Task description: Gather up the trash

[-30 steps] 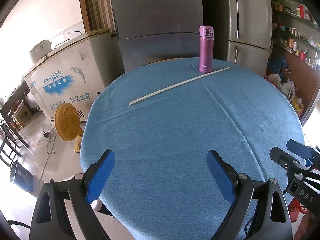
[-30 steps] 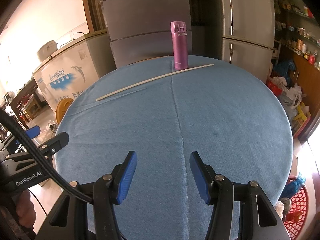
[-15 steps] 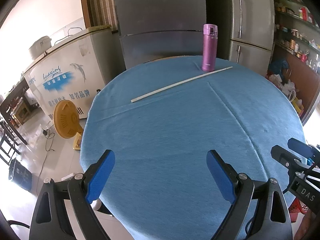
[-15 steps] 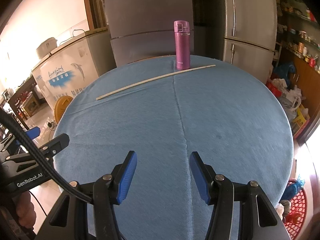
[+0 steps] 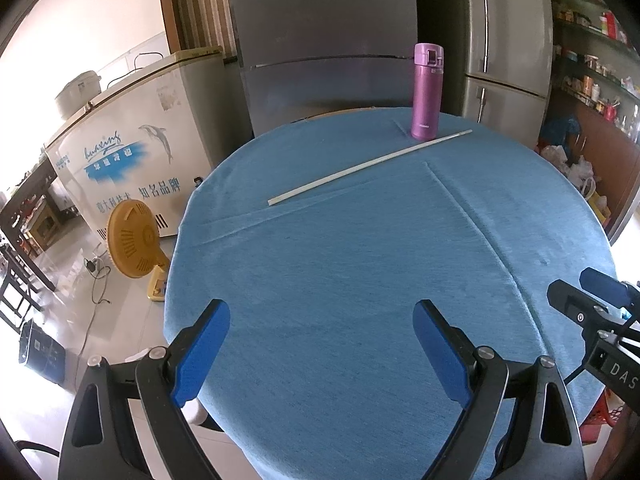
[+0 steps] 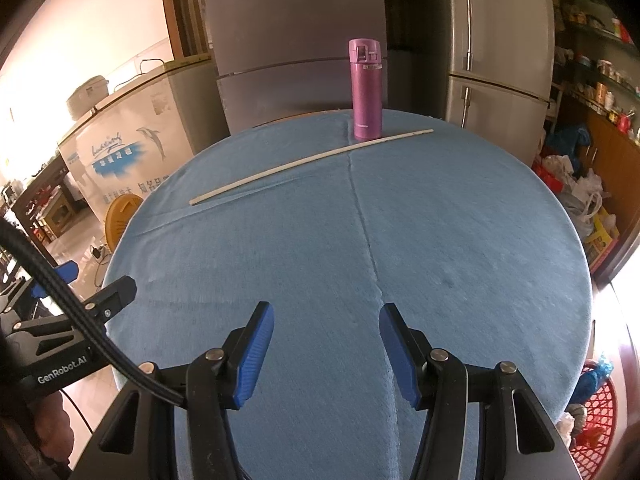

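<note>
Round table (image 5: pixel 360 280) under a blue cloth, filling most of both views. Behind it two grey fridges (image 5: pixel 320 40), and to the left a white chest freezer (image 5: pixel 132 148) with a dolphin print. On the floor beside the freezer a yellow fan (image 5: pixel 132 238). At the right edge of the room, shelves and a heap of plastic bags (image 6: pixel 576 184). Low at the right, beside the table, a red basket (image 6: pixel 596 408) with something blue in it, perhaps trash, too blurred to name.

At the near edge of the table, left gripper (image 5: pixel 320 354) hanging over the cloth with jaws spread wide, nothing between the blue pads (image 5: pixel 200 356). Right gripper (image 6: pixel 326 354) also over the cloth, jaws set narrower but apart, holding nothing. Each gripper seen partly in the other's view, at the side.

At the far side, purple flask (image 6: pixel 365 88) standing upright. Just in front of it a long white stick (image 6: pixel 312 160) lying flat on the cloth, slanted, its right end near the flask base; touching or not cannot be told. Both well apart from the grippers.
</note>
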A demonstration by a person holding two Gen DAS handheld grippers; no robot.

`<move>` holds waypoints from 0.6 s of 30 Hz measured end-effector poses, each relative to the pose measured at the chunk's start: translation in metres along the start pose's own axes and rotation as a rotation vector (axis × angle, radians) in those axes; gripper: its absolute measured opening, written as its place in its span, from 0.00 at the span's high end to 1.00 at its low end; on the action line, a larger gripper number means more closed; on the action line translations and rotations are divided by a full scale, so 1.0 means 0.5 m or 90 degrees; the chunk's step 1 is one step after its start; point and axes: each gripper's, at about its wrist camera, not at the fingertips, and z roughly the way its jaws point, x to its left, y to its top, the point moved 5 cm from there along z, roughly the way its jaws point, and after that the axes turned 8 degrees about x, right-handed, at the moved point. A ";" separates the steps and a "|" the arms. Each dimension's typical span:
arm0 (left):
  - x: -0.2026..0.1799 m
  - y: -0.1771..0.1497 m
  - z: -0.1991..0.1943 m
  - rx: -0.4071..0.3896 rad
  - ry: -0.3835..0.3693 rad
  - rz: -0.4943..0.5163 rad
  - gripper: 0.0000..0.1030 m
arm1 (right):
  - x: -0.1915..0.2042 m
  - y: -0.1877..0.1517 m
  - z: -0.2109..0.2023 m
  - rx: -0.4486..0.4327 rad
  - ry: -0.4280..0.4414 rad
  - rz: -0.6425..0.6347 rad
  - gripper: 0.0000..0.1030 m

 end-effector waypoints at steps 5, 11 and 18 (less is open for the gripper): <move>0.002 0.002 0.005 0.005 0.006 -0.001 0.10 | 0.003 0.002 0.006 0.002 0.005 0.004 0.43; -0.005 -0.001 -0.011 -0.001 0.013 -0.003 0.10 | -0.002 -0.004 -0.008 -0.007 0.012 0.006 0.43; -0.036 -0.009 -0.069 -0.031 0.022 0.012 0.10 | -0.020 -0.018 -0.057 -0.040 0.021 0.018 0.43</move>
